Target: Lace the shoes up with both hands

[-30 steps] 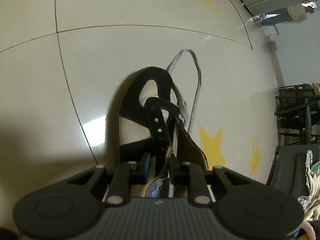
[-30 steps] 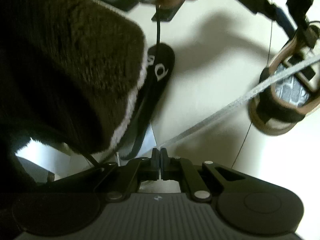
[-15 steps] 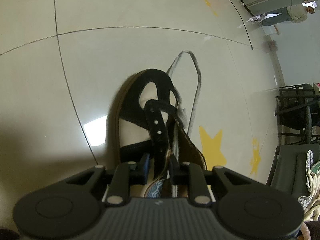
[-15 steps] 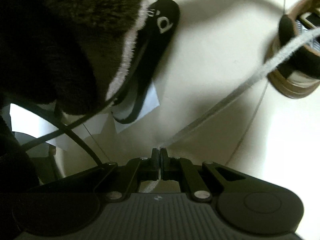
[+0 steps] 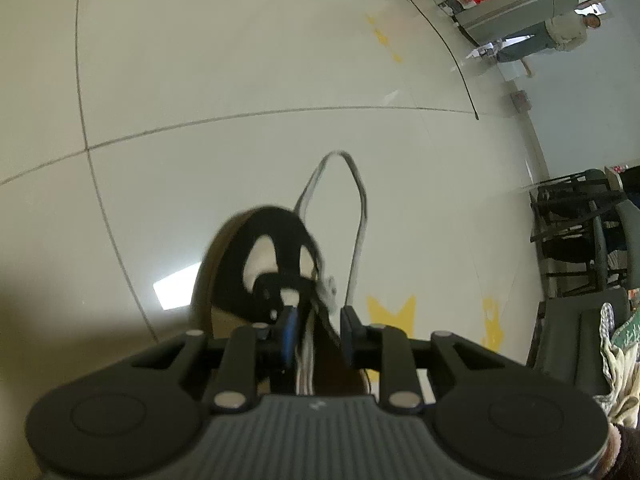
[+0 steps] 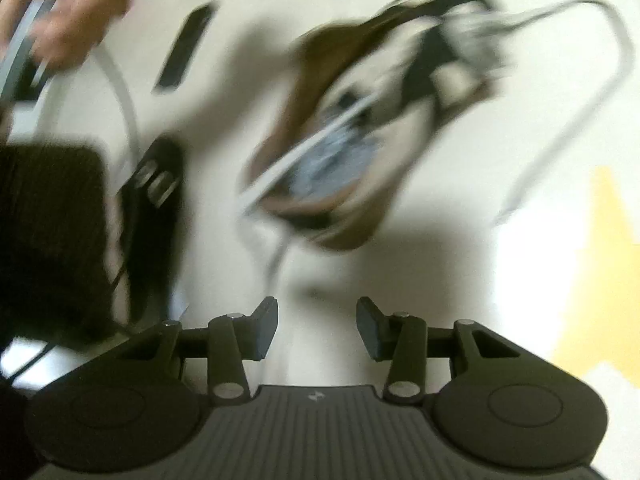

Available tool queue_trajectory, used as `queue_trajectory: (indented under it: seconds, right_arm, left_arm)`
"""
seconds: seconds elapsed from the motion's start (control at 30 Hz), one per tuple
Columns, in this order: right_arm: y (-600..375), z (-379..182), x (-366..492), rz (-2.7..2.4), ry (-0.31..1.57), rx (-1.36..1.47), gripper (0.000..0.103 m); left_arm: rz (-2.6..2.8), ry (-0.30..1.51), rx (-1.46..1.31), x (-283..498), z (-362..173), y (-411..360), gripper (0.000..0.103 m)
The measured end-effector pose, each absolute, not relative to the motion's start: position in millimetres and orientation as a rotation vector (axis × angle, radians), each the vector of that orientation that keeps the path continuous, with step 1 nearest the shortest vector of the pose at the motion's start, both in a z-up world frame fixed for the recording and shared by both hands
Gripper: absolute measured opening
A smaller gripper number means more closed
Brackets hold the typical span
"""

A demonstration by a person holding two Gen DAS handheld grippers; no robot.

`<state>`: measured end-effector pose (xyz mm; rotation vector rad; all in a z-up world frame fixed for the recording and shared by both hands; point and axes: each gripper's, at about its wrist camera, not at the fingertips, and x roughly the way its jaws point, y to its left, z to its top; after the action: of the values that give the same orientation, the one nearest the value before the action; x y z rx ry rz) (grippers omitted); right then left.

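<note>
Right gripper (image 6: 317, 328) just let go of the lace (image 6: 304, 152), jaws opening, empty. Left gripper (image 5: 316, 334) opening around the shoe (image 5: 256, 280) collar. Shoe at my 12, next eyelet pending.

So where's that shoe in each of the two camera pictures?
Left wrist view: the shoe sits at lower centre, just beyond the fingers, toe pointing away.
Right wrist view: the shoe is blurred, upper centre to right, its opening facing the camera.
Shared landmark: the grey lace loop on the floor past the toe.
</note>
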<state>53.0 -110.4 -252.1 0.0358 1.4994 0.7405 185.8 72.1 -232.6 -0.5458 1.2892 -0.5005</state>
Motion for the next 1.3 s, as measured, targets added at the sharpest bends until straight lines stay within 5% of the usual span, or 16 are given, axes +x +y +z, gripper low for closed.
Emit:
queue_trajectory:
  seconds: [0.17, 0.3, 0.67, 0.7, 0.77, 0.8, 1.3]
  right_arm:
    - [-143, -247, 87, 0.597, 1.359, 0.129, 0.045]
    - [-158, -235, 109, 0.585, 1.235, 0.189, 0.034]
    - [-150, -239, 155, 0.622, 1.156, 0.300, 0.034]
    - [-151, -241, 157, 0.615, 1.159, 0.321, 0.032]
    - [-157, -247, 160, 0.602, 1.174, 0.395, 0.007]
    - [-162, -247, 161, 0.595, 1.180, 0.438, 0.005]
    - [-236, -228, 177, 0.484, 1.004, 1.081, 0.004]
  left_arm:
    - [-0.507, 1.293, -0.569, 196, -243, 65, 0.025]
    - [-0.505, 1.302, -0.565, 199, -255, 63, 0.025]
    - [-0.502, 1.298, -0.592, 211, -262, 62, 0.025]
    - [-0.504, 1.294, -0.597, 212, -261, 62, 0.025]
    - [-0.508, 1.286, -0.611, 212, -260, 62, 0.025]
    - [-0.512, 1.282, -0.616, 213, -259, 62, 0.025]
    - [-0.706, 1.247, -0.499, 212, -258, 35, 0.033]
